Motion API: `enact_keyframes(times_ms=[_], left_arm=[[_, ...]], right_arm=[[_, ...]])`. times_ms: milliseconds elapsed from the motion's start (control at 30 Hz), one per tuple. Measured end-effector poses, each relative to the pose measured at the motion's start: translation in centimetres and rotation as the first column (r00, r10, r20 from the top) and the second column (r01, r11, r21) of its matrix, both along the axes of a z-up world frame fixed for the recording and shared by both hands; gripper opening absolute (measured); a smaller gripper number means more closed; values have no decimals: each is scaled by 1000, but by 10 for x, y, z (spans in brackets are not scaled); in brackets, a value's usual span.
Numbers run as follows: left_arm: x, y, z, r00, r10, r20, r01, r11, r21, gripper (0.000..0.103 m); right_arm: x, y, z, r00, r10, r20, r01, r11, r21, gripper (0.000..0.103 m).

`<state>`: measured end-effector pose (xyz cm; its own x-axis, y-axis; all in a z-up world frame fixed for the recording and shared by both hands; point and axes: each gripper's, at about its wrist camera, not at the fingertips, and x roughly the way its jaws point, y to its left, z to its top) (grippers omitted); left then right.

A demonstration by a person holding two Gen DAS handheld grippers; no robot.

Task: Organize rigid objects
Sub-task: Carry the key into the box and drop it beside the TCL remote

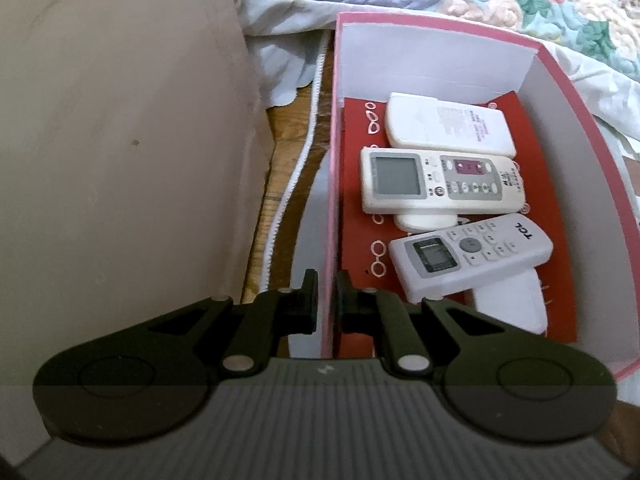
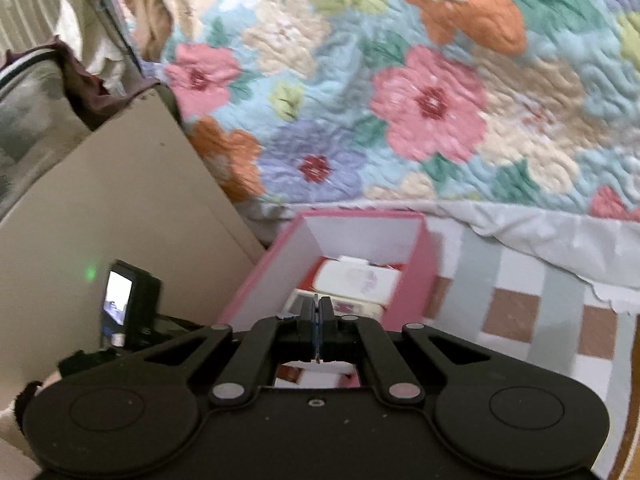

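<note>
Remotes are already in the pink cardboard box w/ white inner walls (image 1: 532, 92), lying on its red patterned liner: a white remote flipped face-down (image 1: 448, 126) at the far end, a white remote w/ big grey LCD and a purple button patch (image 1: 440, 180) in the middle, and a pale grey TCL remote w/ small screen (image 1: 472, 256) nearest the cam. All three lie crosswise, long axes running left-right across the box, stacked a bit over more white remotes underneath. Key relation imo: the left tongs (image 1: 328, 300) straddle the box's left wall, one jaw outside, one inside, nearly closed on the thin pink edge. Looks like a pinch on the wall, tho actual contact is hard to confirm. So the remotes sit fwd and to the right of those tongs, TCL one closest. Right tongs (image 2: 319, 322) hover above the near end of the box, jaws pressed together w/ maybe a thin sliver of something between the pads, can't tell what. Box sits beside a beige cabinet side (image 1: 120, 140), next to the floral quilted bedspread (image 2: 400, 100). Left hand's clearly nearer the box, prob steadying or shifting it.
</note>
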<state>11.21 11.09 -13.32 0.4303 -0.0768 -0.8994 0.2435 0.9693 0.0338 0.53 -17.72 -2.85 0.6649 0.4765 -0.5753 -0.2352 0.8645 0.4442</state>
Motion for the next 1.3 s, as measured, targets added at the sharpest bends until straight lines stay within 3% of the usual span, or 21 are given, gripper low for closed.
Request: enact_keyframes(times_ms=[167,400,633,800,900,1033,1167,1300], left_arm=[[-4,-4,7,999,-34,39,33,999,20,8],[-2,-2,6,1000,-12,25,12,1000,4,5],[0,3,6,1000,1,8,0,1000,-28,4],[3,6,5,1000,4,-6,-5,999,-47,4],[0,4,4,1000,-9,-5,9,999,-33,4],[0,5,4,1000,-12,-8,12,999,-30,4],[0,3,4,1000,-15,-10,15,1000,-20,4],[1,-1,4,1000,-21,-9,21,1000,4,5]], right_arm=[[8,17,6,999,33,18,-33,999,17,2],[26,53,-8,994,110,-6,-110,992,70,2],[69,84,-62,980,125,-152,-83,963,258,2],[89,104,-89,964,112,-241,-43,961,273,3],[91,111,-99,954,110,-281,-32,963,266,8],[90,104,-107,939,107,-326,12,939,343,9],[85,92,-94,951,81,-299,10,956,292,10],[81,61,-66,966,49,-252,-4,985,175,17]])
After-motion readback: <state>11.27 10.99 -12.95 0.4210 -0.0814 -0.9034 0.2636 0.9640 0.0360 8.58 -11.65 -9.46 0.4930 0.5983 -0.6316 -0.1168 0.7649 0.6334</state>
